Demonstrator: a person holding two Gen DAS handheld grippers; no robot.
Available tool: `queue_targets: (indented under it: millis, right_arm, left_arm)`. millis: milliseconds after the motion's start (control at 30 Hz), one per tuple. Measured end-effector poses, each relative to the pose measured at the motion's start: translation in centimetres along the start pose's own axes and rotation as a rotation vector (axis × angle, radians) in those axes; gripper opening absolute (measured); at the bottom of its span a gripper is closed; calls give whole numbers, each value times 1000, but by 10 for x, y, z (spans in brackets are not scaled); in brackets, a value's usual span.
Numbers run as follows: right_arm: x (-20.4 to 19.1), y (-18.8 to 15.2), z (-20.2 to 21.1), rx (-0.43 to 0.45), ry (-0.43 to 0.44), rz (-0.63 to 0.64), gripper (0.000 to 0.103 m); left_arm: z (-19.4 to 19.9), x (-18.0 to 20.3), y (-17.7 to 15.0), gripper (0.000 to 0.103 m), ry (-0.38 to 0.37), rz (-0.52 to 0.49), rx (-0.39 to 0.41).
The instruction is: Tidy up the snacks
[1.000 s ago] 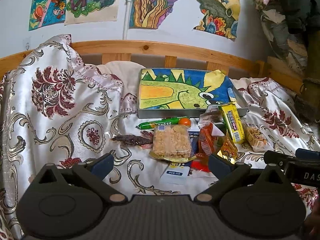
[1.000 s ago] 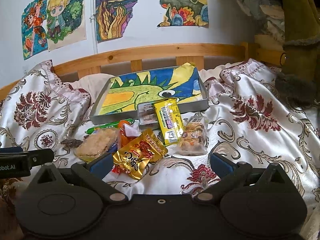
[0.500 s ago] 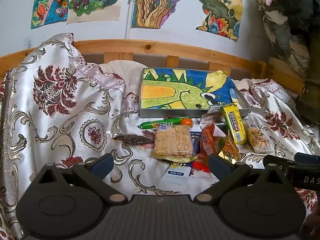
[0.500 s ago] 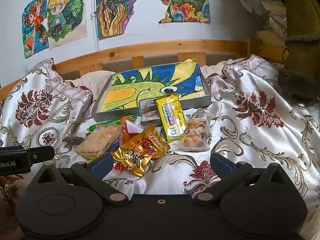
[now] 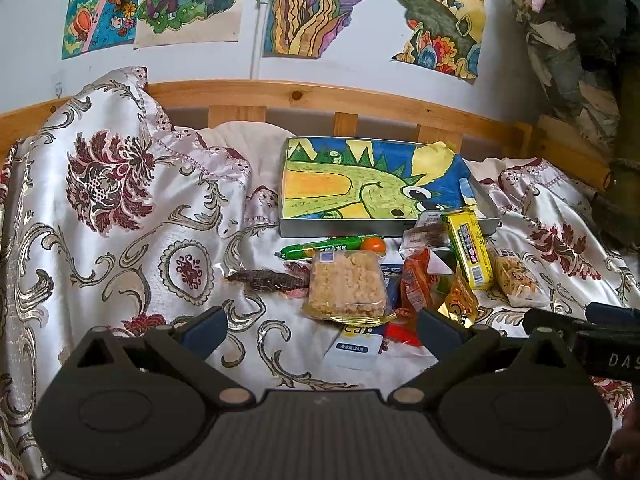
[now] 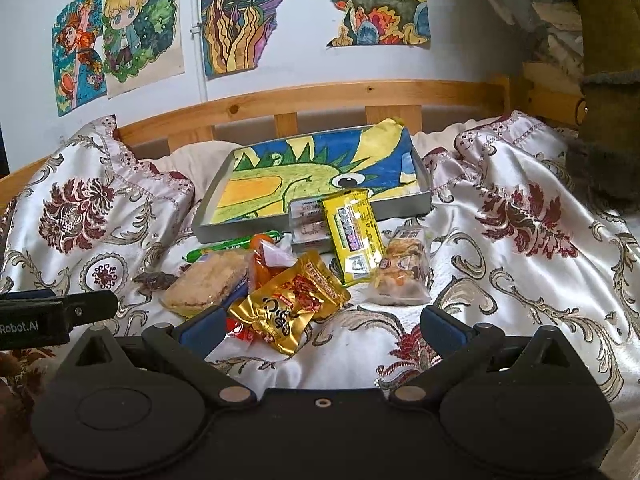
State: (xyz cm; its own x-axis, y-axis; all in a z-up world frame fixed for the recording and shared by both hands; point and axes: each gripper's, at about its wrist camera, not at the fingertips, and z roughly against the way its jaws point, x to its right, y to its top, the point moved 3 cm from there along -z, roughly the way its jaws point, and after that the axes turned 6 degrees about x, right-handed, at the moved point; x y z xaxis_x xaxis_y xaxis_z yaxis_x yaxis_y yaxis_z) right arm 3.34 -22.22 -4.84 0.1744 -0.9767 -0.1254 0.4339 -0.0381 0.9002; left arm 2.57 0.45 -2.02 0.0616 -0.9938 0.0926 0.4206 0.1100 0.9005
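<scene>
— What's laid out in front of you, starting on the left?

— On the patterned bedspread (image 5: 120,216), a dark dried strip (image 5: 266,279) lies apart at the left edge of the heap. Next comes the green sausage stick (image 5: 324,245) just before the tray (image 5: 384,227), then the clear pack of puffed rice cake (image 5: 346,288), the gold pouch (image 6: 288,308), the yellow bar (image 6: 352,238) leaning up on the tray's front wall, and the nut cluster pack (image 6: 402,276) at the right.

— Why is the tray bare?

— I judge it's the destination; a dinosaur drawing lines it and nothing has gone in.

— And your claws?

— My left gripper (image 5: 320,330) is spread wide and empty, hovering short of the rice cake. My right gripper (image 6: 320,326) is likewise released, near the gold pouch, probably the first pick.
</scene>
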Motion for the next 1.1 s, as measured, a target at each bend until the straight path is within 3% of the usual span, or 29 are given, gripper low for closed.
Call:
queue_targets:
  millis: [267,500,633,900,1100]
  right_arm:
    - [2,12,-3,52,9,-9,102]
    - [7,34,-3,159,70,25,102]
    - [10,43,-8,177,74,61,102]
    - [24,58,-32,151,72,106,102]
    - [39,60,-56,56,51,101,102]
  left_arm:
    - [-3,1,3,102,-6,3,-2]
    - [-13,5,9,102,-9,0,-10]
    - [-23,10,17,103,-58,-10,-34]
    - [-42,25,21,102,-106,-6,-84]
    - [-50,36,17,102,-130,-26,-84]
